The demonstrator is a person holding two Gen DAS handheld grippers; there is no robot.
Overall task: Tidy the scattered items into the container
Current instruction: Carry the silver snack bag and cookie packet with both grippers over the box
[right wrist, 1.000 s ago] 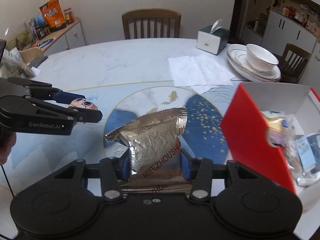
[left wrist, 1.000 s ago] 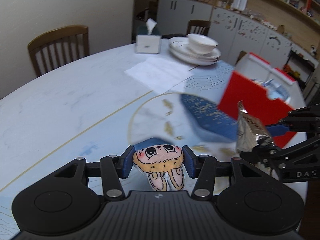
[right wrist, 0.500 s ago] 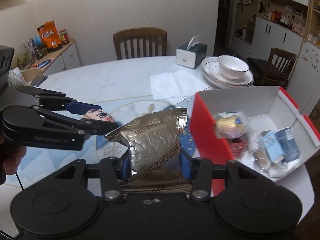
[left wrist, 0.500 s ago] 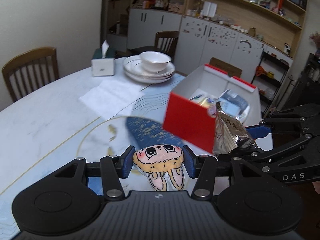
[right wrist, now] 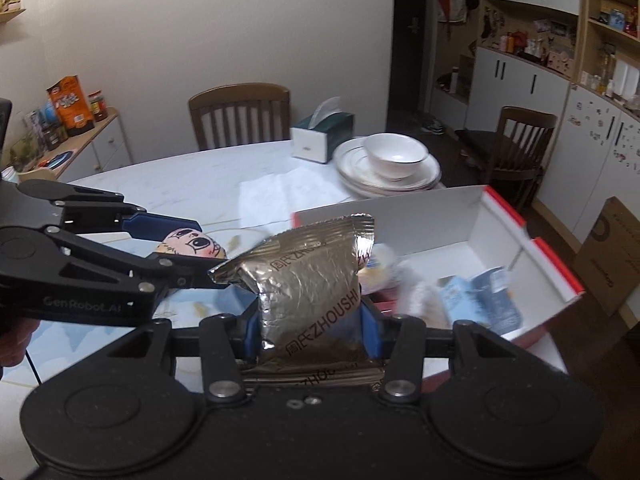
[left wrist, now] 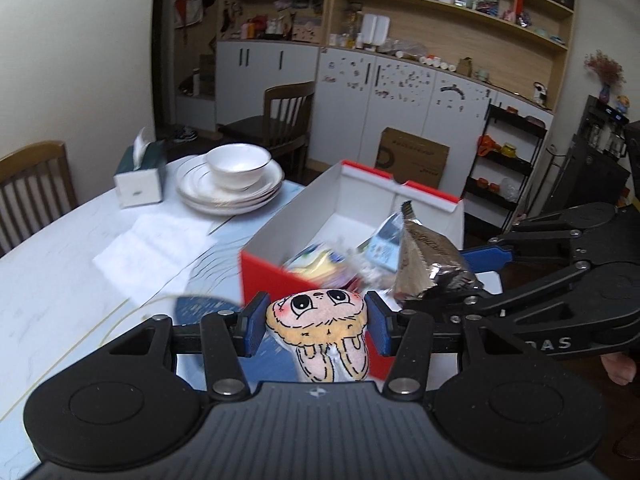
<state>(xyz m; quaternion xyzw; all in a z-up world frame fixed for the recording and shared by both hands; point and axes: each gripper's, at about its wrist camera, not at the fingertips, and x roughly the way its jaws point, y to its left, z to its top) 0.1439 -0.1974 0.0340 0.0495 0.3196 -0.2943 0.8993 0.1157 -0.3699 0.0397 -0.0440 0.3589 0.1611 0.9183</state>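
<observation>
Box: red-and-white cardboard box (right wrist: pixel 532 252), lid open, sitting on the marble table (left wrist: pixel 60 280) near its edge. Both grippers are hovering right at its near red wall.
Inside the box: already a small pile. A light blue carton (right wrist: pixel 490 298), something yellowish in clear wrap (left wrist: pixel 320 260), a few more wrapped bits too blurry to name.
Left gripper (left wrist: pixel 316 322): blue pads clamped on a little cartoon plush (left wrist: pixel 320 320) with big eyes and dangly legs, held in the air just in front of the box.
Right gripper (right wrist: pixel 310 328): pinching a silver foil snack bag (right wrist: pixel 312 280) by its lower end, the bag standing up over the box's near corner.
Other stuff on the table: stack of white plates with a bowl (right wrist: pixel 394 156) on top, a tissue box (right wrist: pixel 322 136), a flat sheet of paper (left wrist: pixel 160 252).
Only the left view shows: the wall of open shelves (left wrist: pixel 460 8) and white cabinets behind the box, plus a brown carton (left wrist: pixel 414 156) on the floor.
Only the right view shows: the box interior mostly laid open, a sideboard (right wrist: pixel 80 136) with an orange snack bag on it, and the plush's face side-on between the left gripper's fingers.
</observation>
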